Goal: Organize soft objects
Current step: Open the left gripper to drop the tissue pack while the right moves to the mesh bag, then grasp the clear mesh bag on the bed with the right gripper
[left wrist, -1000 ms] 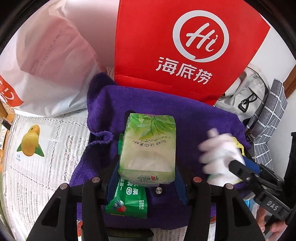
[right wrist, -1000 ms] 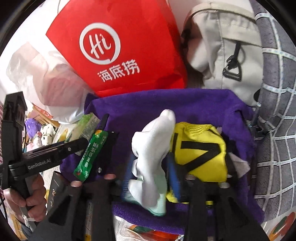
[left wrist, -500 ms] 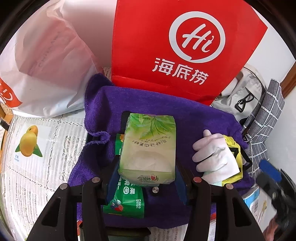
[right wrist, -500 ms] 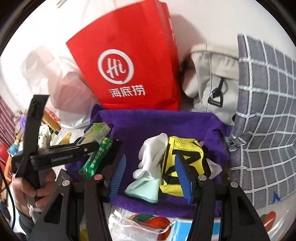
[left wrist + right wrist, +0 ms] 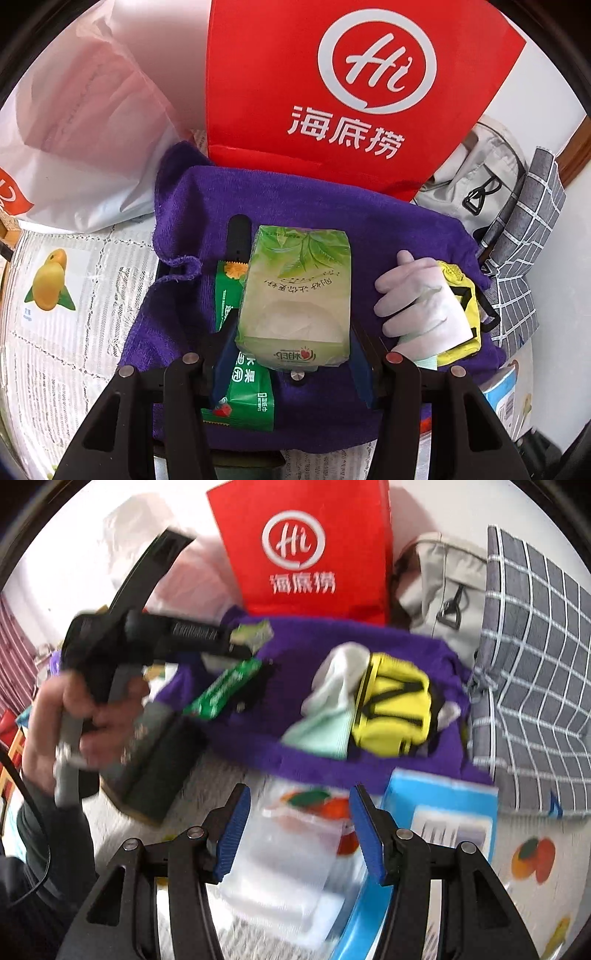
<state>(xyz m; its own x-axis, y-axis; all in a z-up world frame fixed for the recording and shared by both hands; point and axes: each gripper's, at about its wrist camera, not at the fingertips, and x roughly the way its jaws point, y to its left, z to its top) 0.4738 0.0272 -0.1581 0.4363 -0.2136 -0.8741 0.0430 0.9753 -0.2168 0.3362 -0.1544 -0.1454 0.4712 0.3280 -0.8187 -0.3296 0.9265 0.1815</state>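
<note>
**Tissue pack held over the purple towel, right hand-held gripper empty**

The left hand-held gripper is closed on a green tissue pack; its blue pads press the two sides of the pack, which stands above the purple towel. Under the pack, partly hidden, lies a green wet-wipe packet on the same towel. To the right on the towel there is a white glove, and just beside it – touching it – a yellow pouch with black straps. A pale mint cloth lies under the glove, as the right wrist view shows.

The right hand-held gripper has its jaws apart and nothing is between them. It hangs over the near edge of the counter, above a clear plastic bag and a blue box, well apart from the glove and the pouch. This view is blurred, so small details cannot be read.

Behind the towel stands a red paper bag with a white "Hi" logo. To its left is a white plastic bag – to its right a grey backpack and a grey checked fabric. In the right wrist view a person's hand holds the handle of the left tool.
</note>
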